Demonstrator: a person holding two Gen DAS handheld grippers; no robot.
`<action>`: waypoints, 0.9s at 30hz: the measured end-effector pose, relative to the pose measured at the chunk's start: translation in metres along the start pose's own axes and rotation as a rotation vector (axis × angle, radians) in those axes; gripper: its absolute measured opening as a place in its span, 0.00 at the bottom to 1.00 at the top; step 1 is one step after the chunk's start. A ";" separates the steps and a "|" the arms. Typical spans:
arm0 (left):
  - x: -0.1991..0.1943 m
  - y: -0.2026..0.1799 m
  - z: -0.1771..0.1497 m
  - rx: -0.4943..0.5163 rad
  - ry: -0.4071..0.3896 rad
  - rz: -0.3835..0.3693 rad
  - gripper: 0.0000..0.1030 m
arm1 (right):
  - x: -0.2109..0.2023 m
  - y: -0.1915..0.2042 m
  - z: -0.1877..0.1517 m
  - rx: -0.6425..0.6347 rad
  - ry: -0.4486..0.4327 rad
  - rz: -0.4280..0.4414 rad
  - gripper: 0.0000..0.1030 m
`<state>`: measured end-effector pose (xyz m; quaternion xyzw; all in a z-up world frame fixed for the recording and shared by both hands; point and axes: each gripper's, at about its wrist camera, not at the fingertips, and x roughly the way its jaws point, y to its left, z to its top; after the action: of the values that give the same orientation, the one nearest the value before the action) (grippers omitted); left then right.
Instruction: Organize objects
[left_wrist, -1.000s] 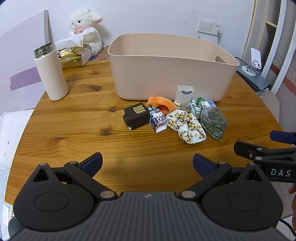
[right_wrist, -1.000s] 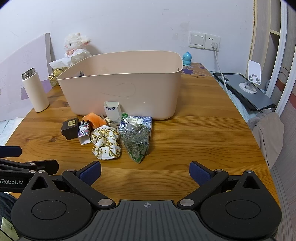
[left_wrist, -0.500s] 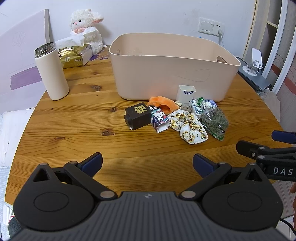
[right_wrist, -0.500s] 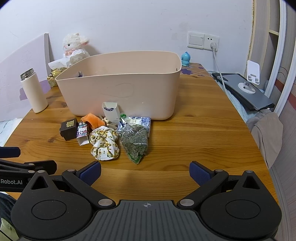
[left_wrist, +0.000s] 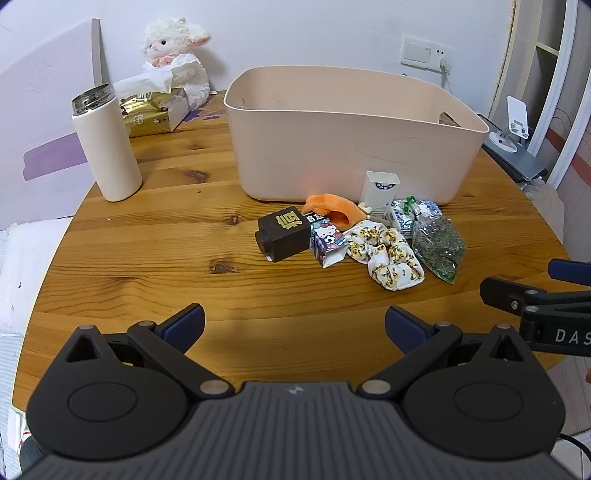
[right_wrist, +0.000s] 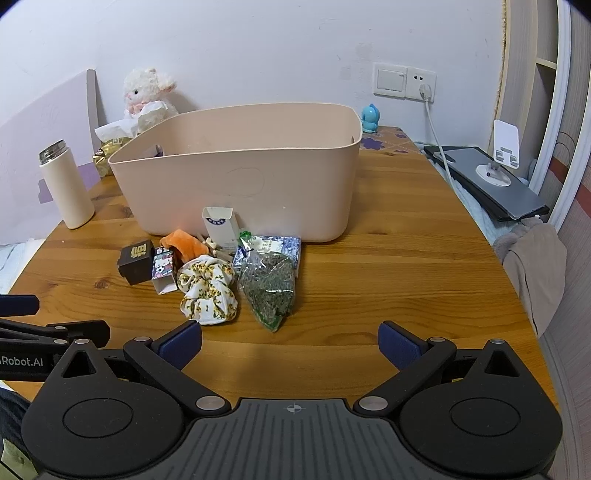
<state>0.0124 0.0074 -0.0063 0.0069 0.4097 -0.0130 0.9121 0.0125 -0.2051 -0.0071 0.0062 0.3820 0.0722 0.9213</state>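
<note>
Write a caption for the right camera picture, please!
Open right tool faces small items heaped before a beige bin on a wooden table.

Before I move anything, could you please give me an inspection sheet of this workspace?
Surface: wooden table, bare at the right.
Job's things: beige bin; in front, black cube, scrunchie, herb bag, small cartons.
Clutter: flask, plush lamb, tissue box.
Grippers: left hand-held gripper and right hand-held gripper open, empty.
Cables: white cord from wall socket.
Surroundings: phone stand, cloth.
</note>
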 end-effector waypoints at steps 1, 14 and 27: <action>0.001 0.001 0.000 0.000 0.000 0.000 1.00 | 0.002 0.002 0.001 0.001 0.001 -0.001 1.00; 0.017 0.012 0.006 0.005 -0.004 -0.004 1.00 | 0.015 0.003 0.006 0.009 -0.013 0.004 0.99; 0.061 0.030 0.026 0.035 -0.033 -0.012 1.00 | 0.050 -0.003 0.014 0.015 -0.006 -0.002 0.89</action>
<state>0.0727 0.0356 -0.0345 0.0204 0.3945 -0.0257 0.9183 0.0573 -0.2002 -0.0325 0.0131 0.3798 0.0682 0.9225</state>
